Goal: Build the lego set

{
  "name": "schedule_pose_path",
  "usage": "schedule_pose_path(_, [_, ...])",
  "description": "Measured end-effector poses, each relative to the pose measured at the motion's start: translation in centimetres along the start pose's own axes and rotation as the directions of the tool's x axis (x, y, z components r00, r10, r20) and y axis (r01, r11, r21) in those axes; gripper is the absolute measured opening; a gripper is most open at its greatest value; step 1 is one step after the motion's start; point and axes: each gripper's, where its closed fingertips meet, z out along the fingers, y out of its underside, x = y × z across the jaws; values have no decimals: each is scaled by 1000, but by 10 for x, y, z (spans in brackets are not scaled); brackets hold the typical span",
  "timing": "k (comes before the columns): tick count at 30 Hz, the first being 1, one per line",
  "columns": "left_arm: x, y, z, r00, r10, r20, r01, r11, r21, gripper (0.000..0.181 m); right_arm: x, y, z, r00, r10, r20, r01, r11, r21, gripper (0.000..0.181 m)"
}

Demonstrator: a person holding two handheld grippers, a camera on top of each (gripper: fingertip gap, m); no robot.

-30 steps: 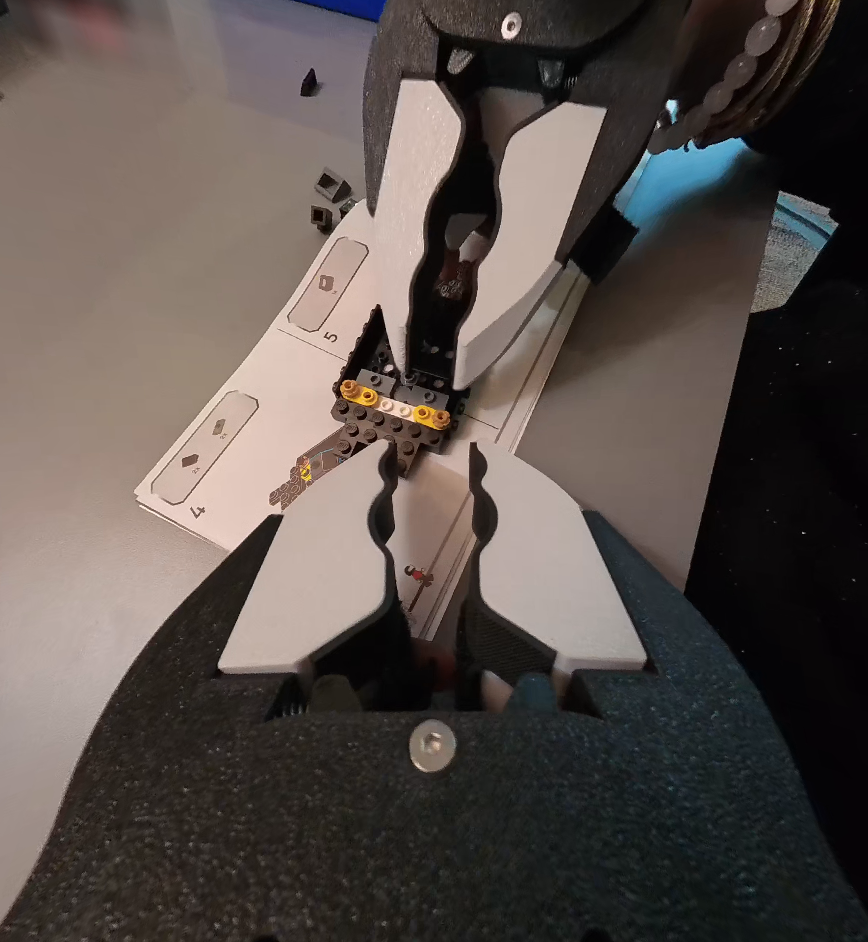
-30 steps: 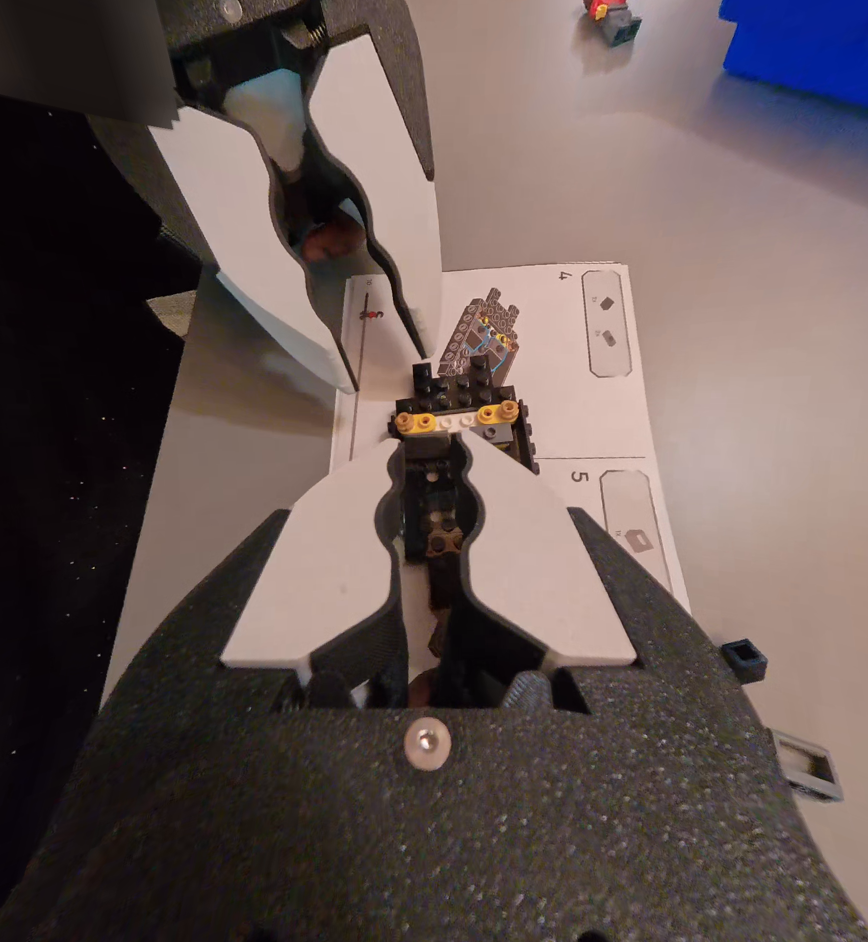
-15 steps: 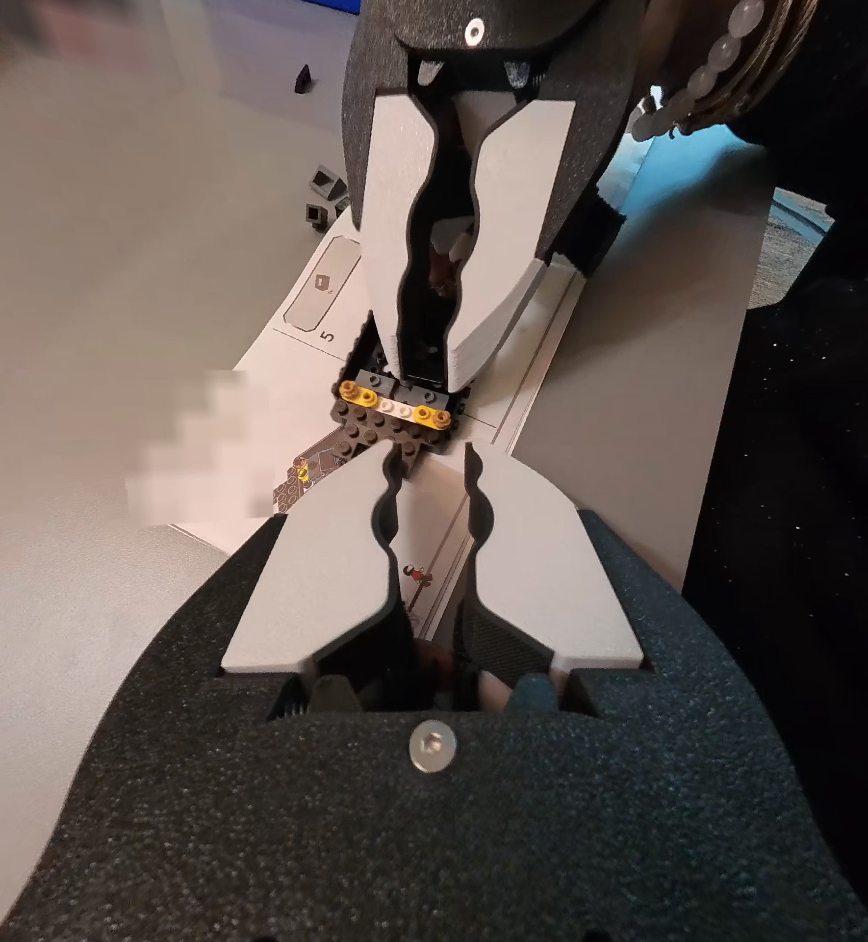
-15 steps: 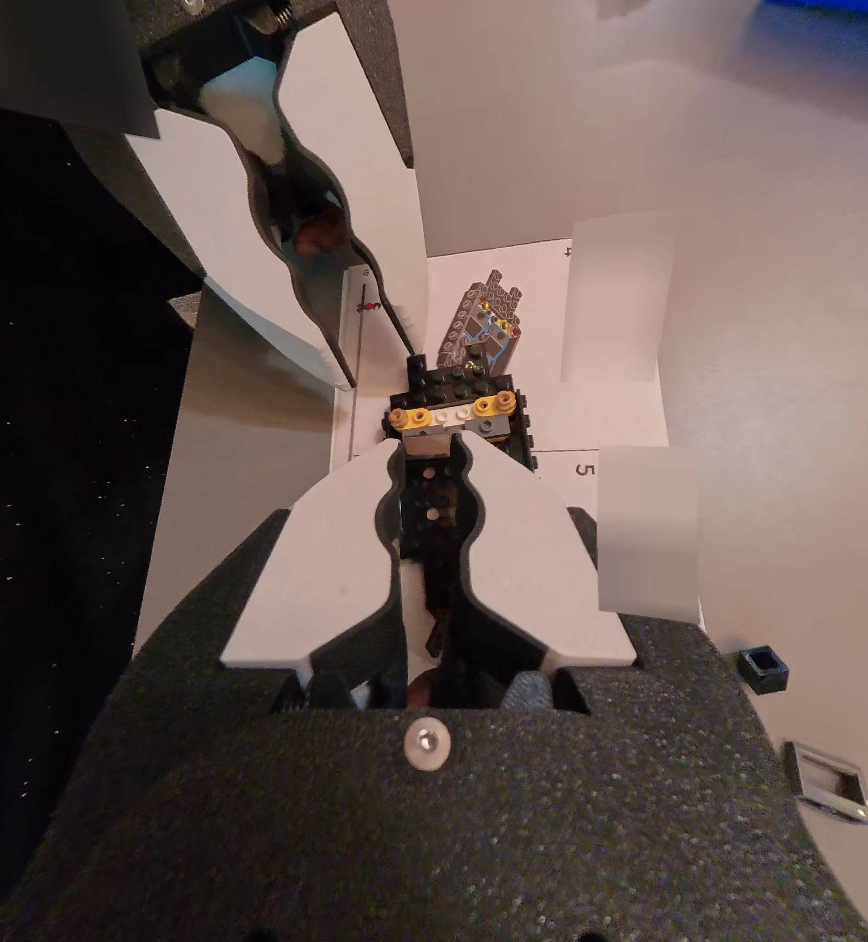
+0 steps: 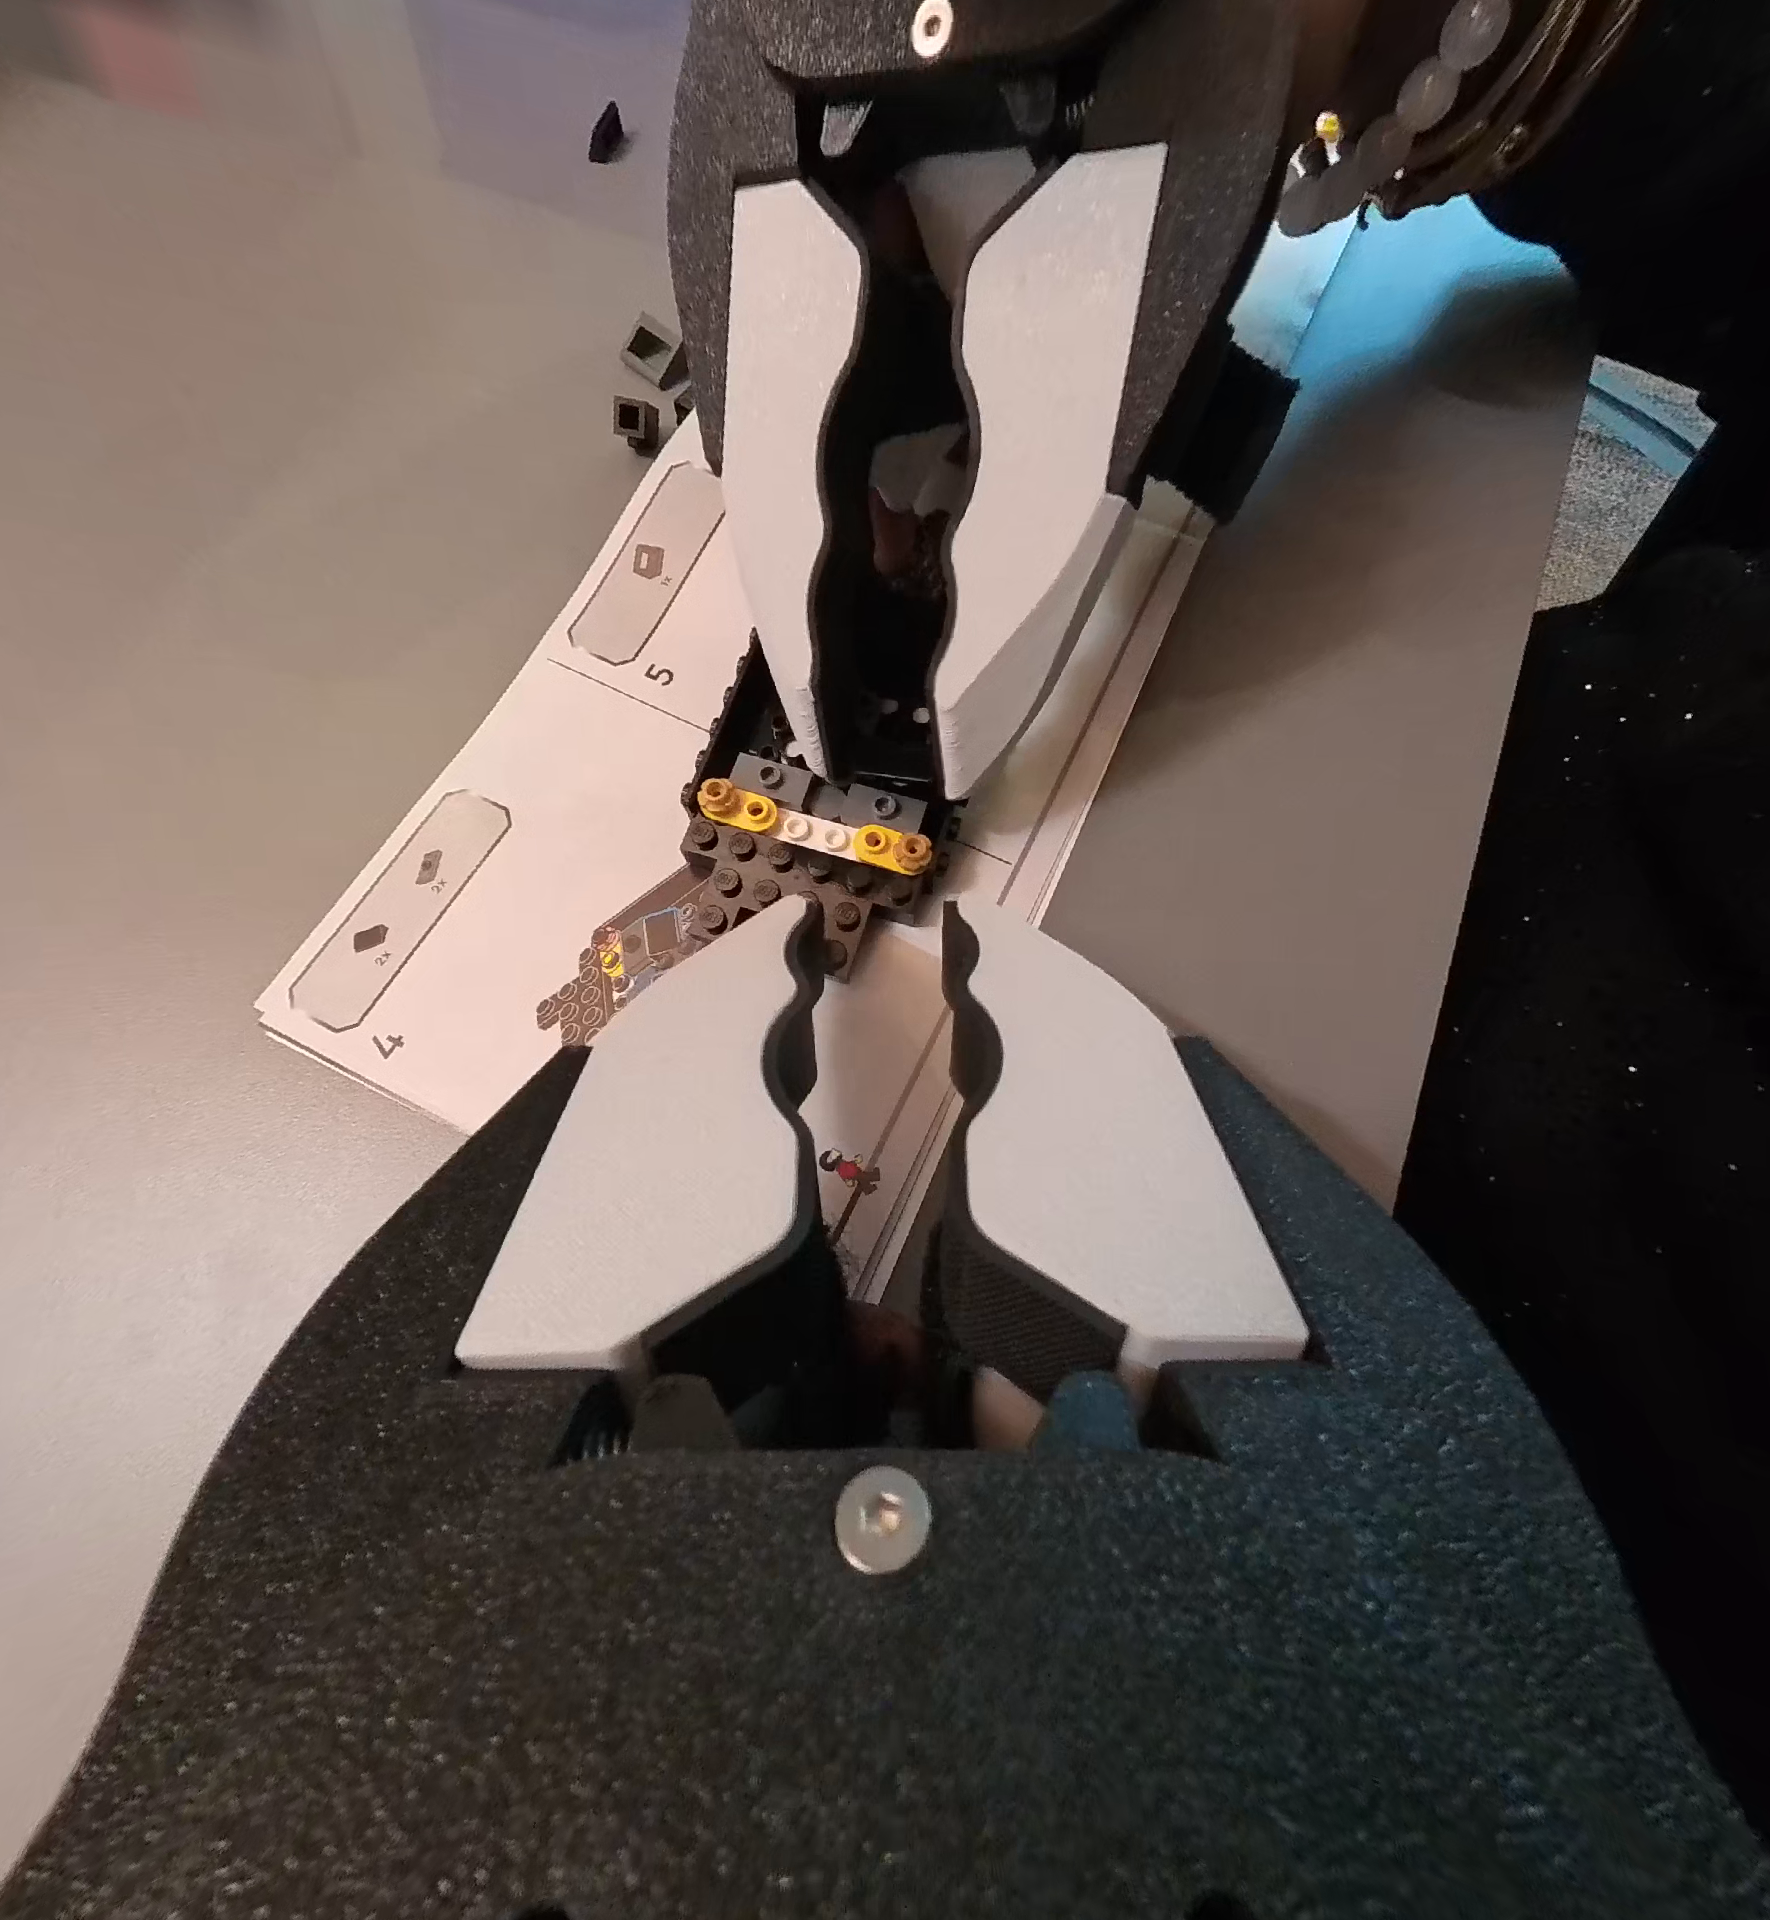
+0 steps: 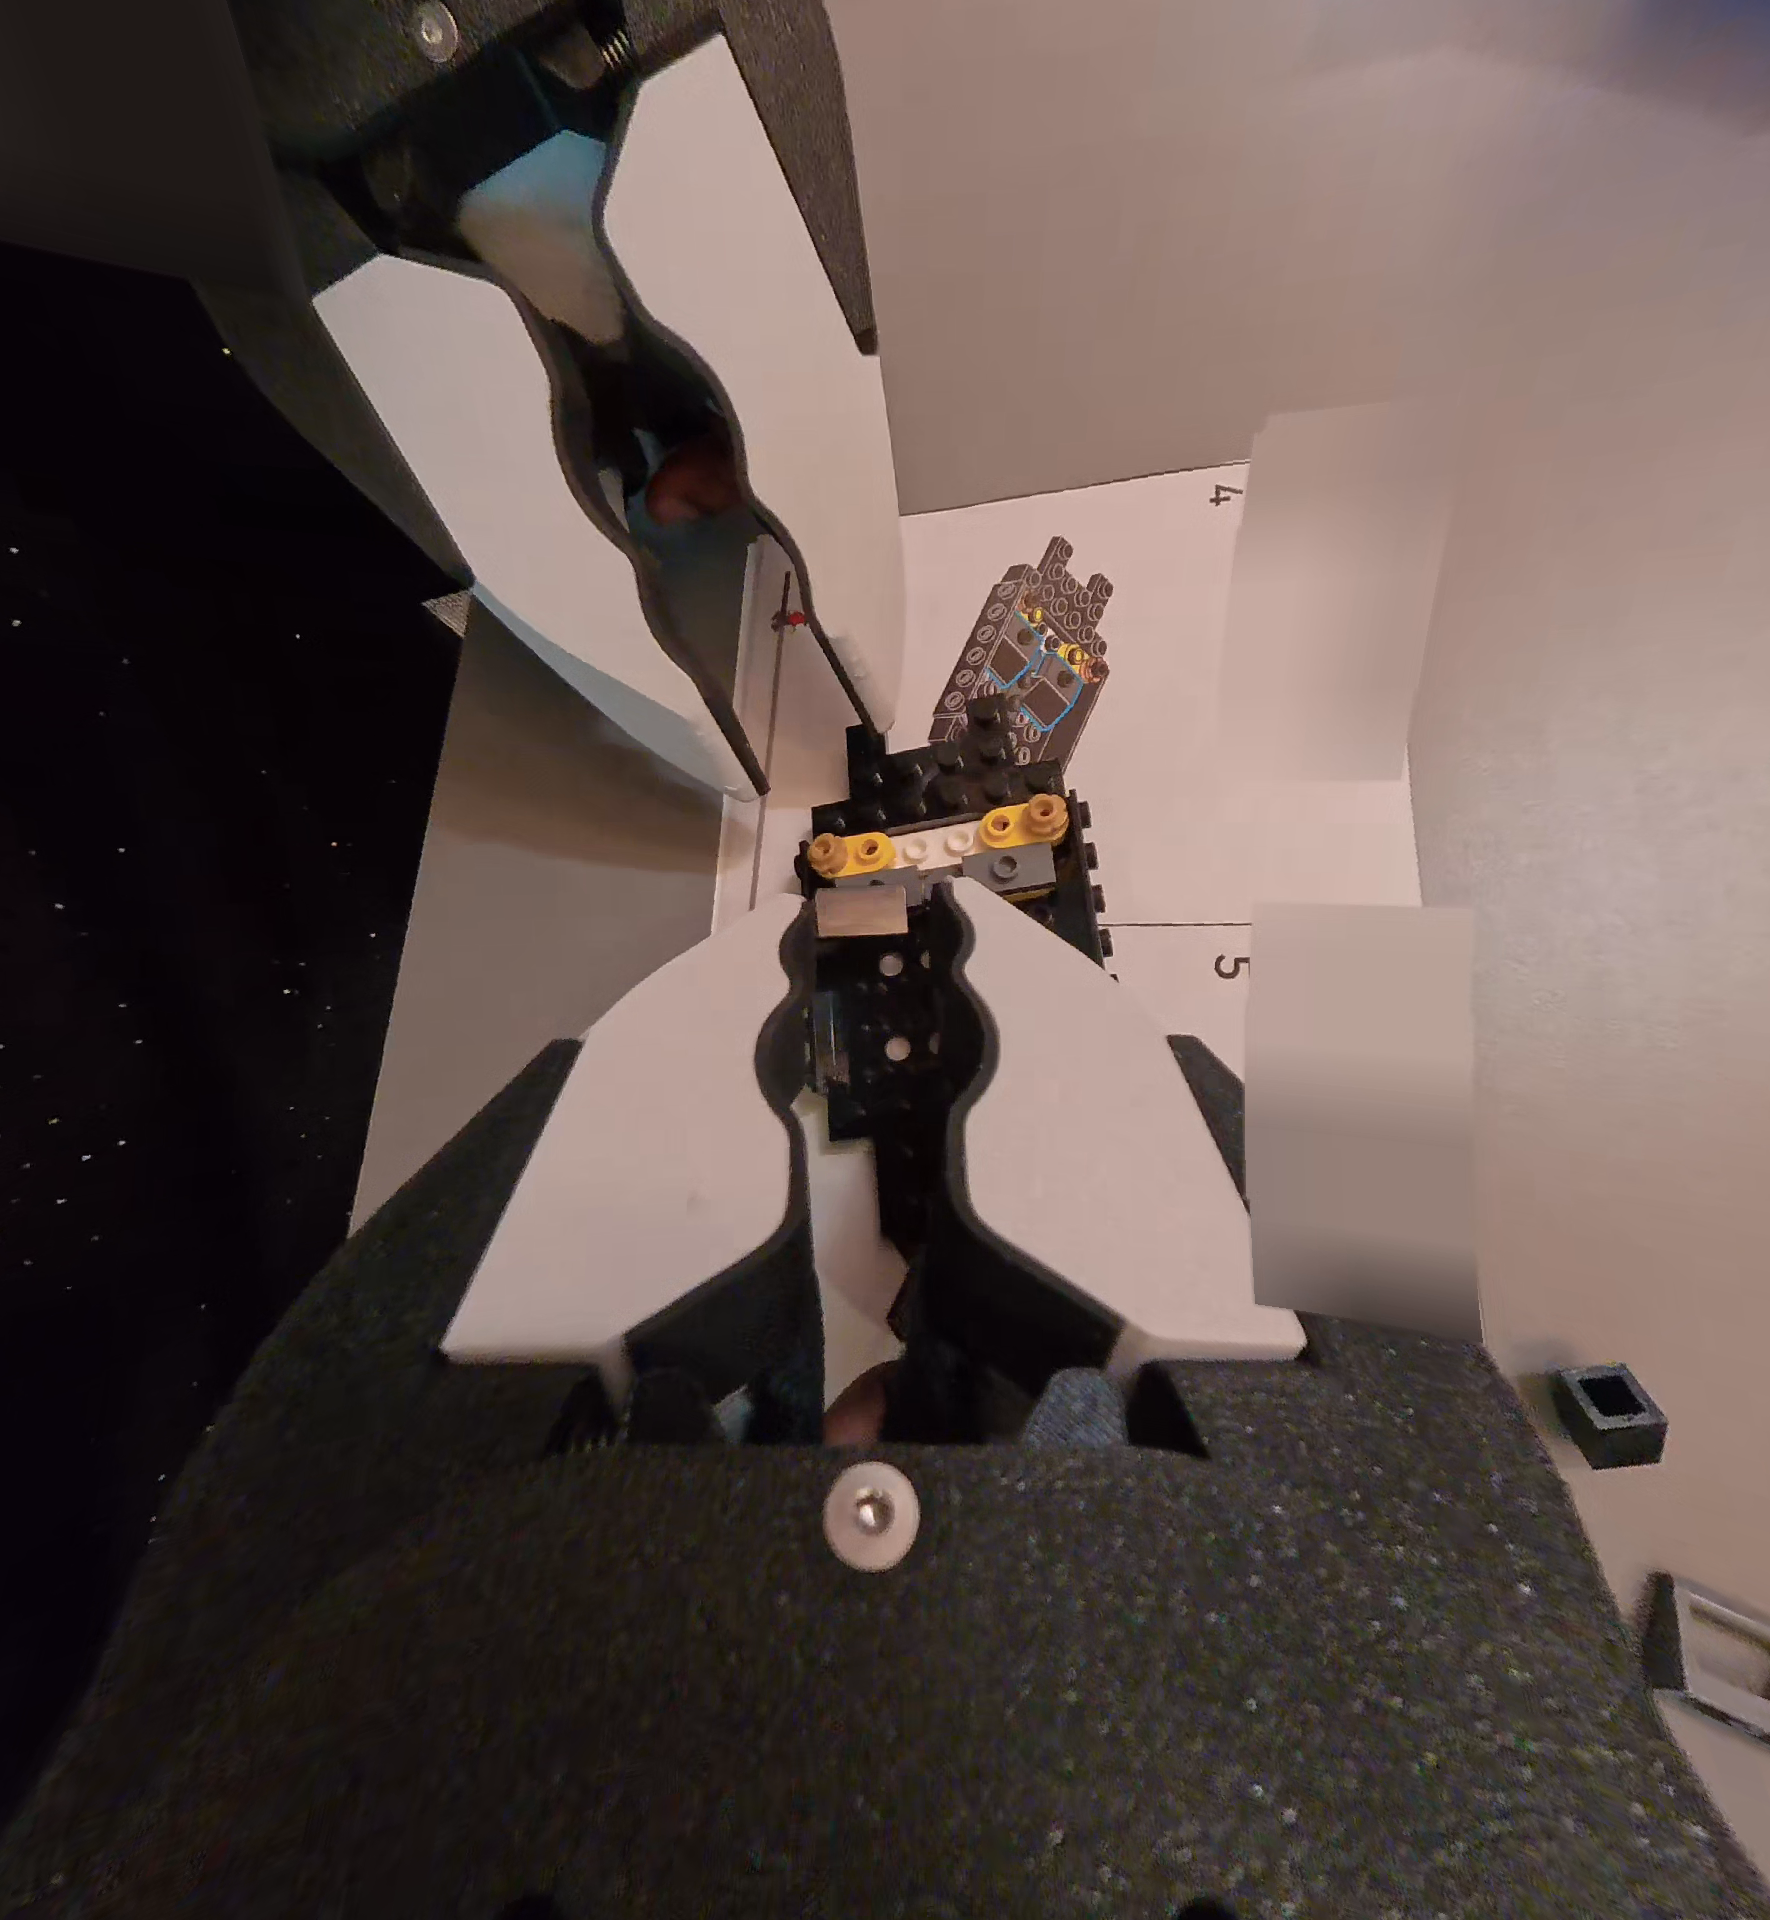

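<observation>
Underneath, grey table [image 5: 185, 623], white instruction booklet [image 5: 548, 831], dark speckled floor [image 5: 1639, 935].

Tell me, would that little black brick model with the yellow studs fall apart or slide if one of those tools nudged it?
The black brick model with yellow studs looks stiff, its plates stacked in layers. It would probably slide rather than tip: it sits low and flat on the smooth white instruction booklet. The small yellow pieces on top seem likeliest to pop off.
</observation>
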Motion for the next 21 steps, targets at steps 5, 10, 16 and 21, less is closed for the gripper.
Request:
schedule_pose_path(5, [0,0,0,1000,3,-1,-3,1000,1,21,1,0,-1,1000,-3,-9,3,1000,5,25])
schedule_pose_path(10, [1,0,0,1000,9,-4,-9,1000,-4,20,3,-1,-1,1000,-3,-28,4,1000,10,33])
schedule_pose_path(16, [1,0,0,1000,8,-6,-8,1000,0,19,3,-3,-2,998,-25,-50,26,1000,10,35])
schedule_pose_path(21, [1,0,0,1000,8,-4,-8,1000,-1,19,6,-4,-15,994,-66,-91,66,998,2,16])
